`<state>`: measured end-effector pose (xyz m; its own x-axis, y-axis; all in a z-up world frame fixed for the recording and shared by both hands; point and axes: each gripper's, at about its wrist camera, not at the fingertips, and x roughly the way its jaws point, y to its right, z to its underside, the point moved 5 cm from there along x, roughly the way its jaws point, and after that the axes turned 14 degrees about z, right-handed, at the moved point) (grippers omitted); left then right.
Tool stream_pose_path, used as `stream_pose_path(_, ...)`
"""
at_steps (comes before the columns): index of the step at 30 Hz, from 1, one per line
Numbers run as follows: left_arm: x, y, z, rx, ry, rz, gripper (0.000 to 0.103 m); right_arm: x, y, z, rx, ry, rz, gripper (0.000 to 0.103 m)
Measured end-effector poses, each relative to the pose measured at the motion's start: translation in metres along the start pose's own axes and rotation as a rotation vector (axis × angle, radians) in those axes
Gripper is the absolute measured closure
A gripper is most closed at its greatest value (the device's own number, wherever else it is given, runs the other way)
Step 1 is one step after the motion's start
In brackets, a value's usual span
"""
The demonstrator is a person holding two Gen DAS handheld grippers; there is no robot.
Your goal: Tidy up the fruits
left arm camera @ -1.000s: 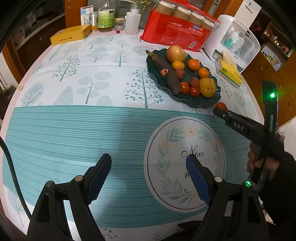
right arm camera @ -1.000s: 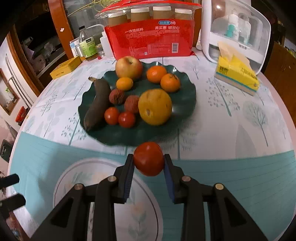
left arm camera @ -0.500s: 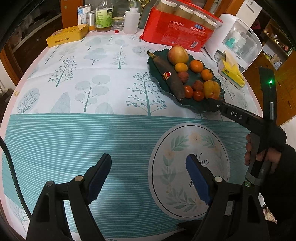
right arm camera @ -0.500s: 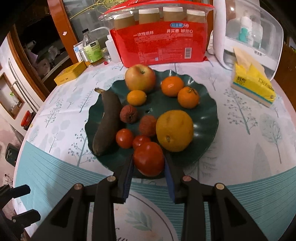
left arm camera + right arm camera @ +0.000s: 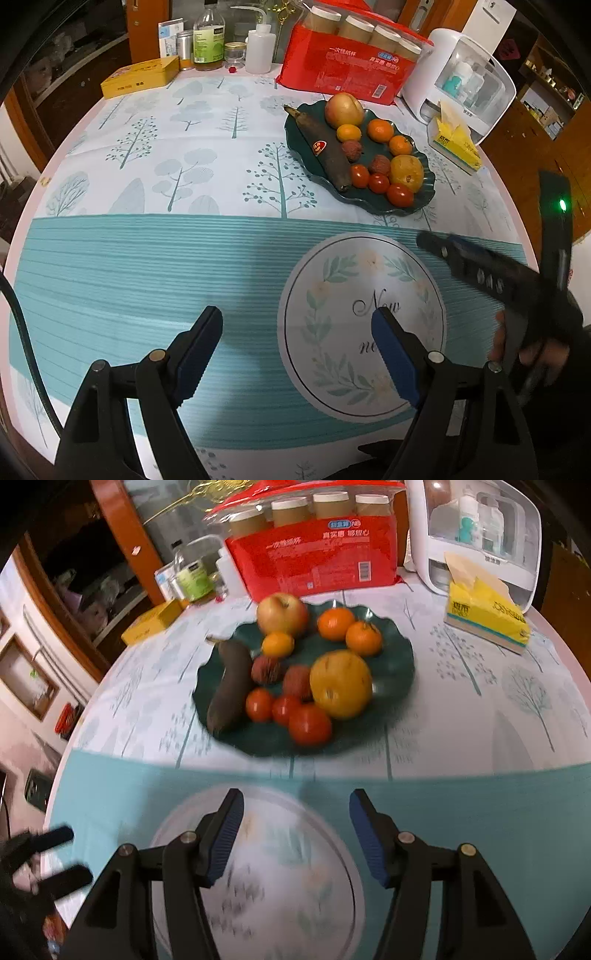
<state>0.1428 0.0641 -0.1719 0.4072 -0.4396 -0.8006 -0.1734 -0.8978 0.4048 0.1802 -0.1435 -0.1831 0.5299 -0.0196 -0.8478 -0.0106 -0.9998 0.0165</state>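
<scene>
On the round tabletop (image 5: 155, 258), covered by a pale cloth printed with trees and teal stripes, the fruits are gathered on a dark green scalloped plate (image 5: 395, 664), which keeps them together in one place as the task asks. A large red tomato (image 5: 309, 724) is seen at the plate's near edge, touching two smaller tomatoes and just beside a big yellow-orange round fruit (image 5: 340, 684); a dark overripe banana (image 5: 229, 685) is laid along the left side, and a red-yellow apple (image 5: 282, 613) and small oranges are set at the back. The right hand-held gripper (image 5: 295, 834) is held above the cloth's round leaf emblem, apart from the plate, with its blue-padded jaws opening and nothing between them. The left hand-held gripper (image 5: 295, 354) is kept wide and empty over the striped cloth, seemingly idle, as no loose fruit is visible near it. Much of the right wrist view is smeared by motion, so the emblem and plate rim are hard to make out. In the left wrist view the right hand-held gripper is blurred and its fingertips cannot be separated. Whether any fruit lies outside both views cannot be told.
</scene>
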Motion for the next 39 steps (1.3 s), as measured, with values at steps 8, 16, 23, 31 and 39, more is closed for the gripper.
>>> stream_pose_path(8, -0.026, 0.020, 0.023, 0.004, 0.090, -0.049, 0.021, -0.053, 0.003, 0.049, -0.099, 0.041, -0.027, 0.032)
stream_pose_path(16, -0.065, 0.060, 0.038, 0.058, 0.099, -0.031, 0.021, -0.094, 0.009, 0.095, -0.124, -0.043, -0.065, 0.029)
stream_pose_path(23, -0.101, 0.095, 0.045, 0.063, 0.102, -0.005, 0.021, -0.153, 0.030, 0.110, -0.113, -0.088, -0.022, 0.029)
stream_pose_path(31, -0.123, 0.133, 0.054, 0.119, 0.142, -0.030, 0.017, -0.216, 0.047, 0.108, -0.016, -0.047, 0.026, 0.022)
stream_pose_path(39, -0.126, 0.148, 0.066, 0.152, 0.188, -0.113, 0.012, -0.223, 0.050, 0.116, 0.031, 0.010, 0.050, 0.018)
